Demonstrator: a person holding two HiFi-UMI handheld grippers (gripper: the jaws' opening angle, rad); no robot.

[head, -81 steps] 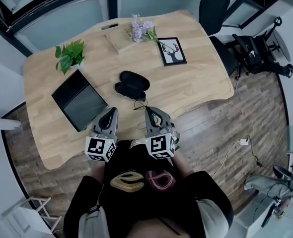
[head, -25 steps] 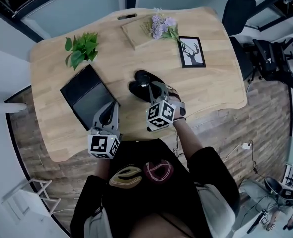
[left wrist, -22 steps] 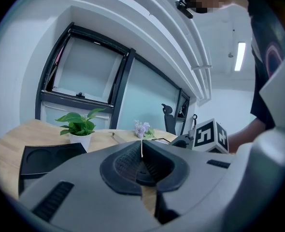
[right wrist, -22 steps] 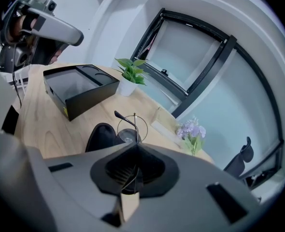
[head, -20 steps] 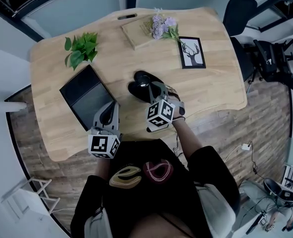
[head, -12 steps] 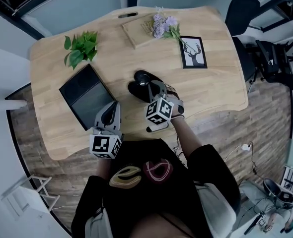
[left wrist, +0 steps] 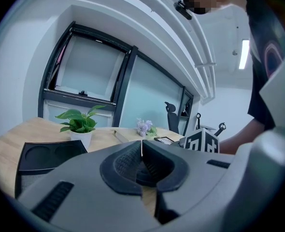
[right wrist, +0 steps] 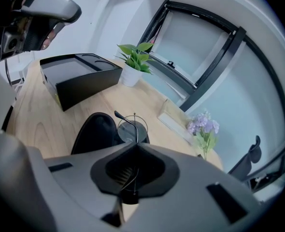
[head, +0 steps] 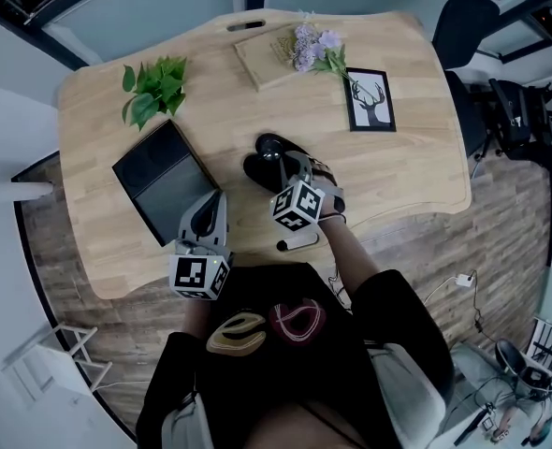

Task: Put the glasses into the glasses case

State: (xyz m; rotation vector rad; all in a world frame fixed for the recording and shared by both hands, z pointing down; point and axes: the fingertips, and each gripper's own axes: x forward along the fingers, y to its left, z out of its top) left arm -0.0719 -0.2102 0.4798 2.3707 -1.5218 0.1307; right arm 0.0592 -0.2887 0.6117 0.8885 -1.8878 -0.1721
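Observation:
The black glasses case (head: 265, 165) lies open in the middle of the wooden table (head: 398, 171). My right gripper (head: 283, 168) hangs just above it, pointing steeply down, shut on the thin wire glasses (right wrist: 132, 125). In the right gripper view a round lens and one temple tip hang over the case (right wrist: 94, 132), the frame wire pinched between the pads at the right gripper (right wrist: 134, 146). My left gripper (head: 207, 204) rests near the table's front edge, left of the case. The left gripper (left wrist: 141, 146) is shut with nothing between its pads.
A black tray (head: 159, 178) lies left of the case, a potted plant (head: 150, 87) behind it. A wooden board with lilac flowers (head: 285, 50) and a framed deer picture (head: 371, 98) stand at the back right. Office chairs (head: 468, 17) stand beyond the table's right end.
My right gripper went from the front edge out over the case, then sank toward it with the glasses in its jaws. The left gripper has stayed put.

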